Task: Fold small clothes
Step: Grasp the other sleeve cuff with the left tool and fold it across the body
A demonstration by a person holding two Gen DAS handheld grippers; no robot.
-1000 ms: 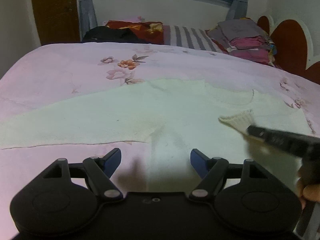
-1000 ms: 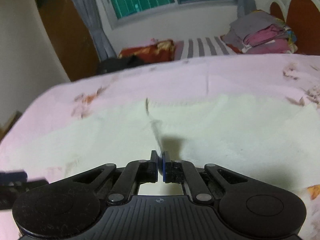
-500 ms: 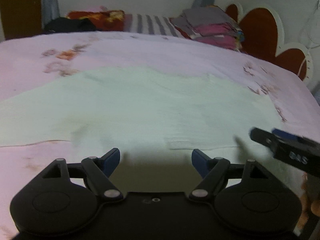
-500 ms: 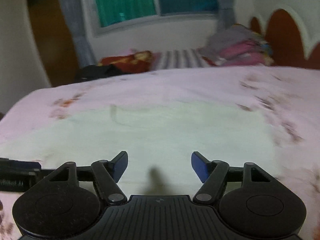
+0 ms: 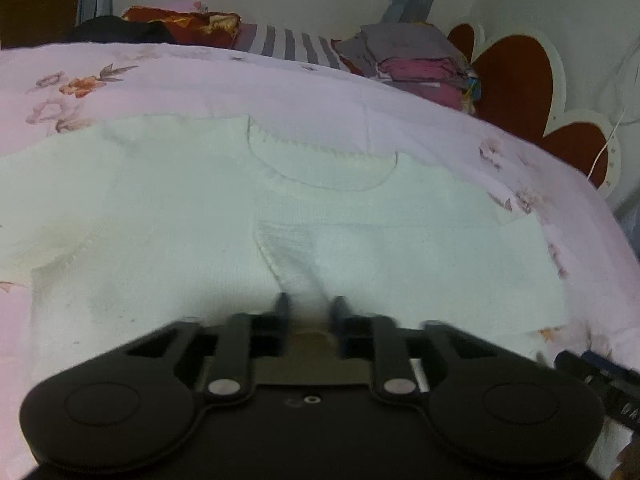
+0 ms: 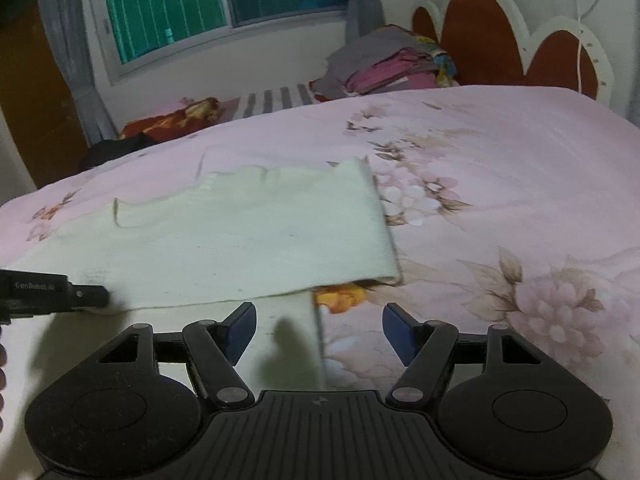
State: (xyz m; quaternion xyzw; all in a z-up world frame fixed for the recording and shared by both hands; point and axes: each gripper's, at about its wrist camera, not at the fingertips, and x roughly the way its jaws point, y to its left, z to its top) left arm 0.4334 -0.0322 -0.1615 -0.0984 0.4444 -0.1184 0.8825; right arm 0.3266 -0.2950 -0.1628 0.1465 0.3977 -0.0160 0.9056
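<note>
White sweater cuff pinched, left gripper just closing, blurred | right gripper released

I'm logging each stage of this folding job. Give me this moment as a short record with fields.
surface: pink floral bedsheet
garment: white knit sweater, spread flat, one sleeve folded across its body
left gripper: jaws have just been closing, pinching the ribbed cuff
right gripper: open, holding nothing, over the sweater's edge
background: stack of folded clothes by the headboard

The left tool bears small print reading "GenRobot.AI".
</note>
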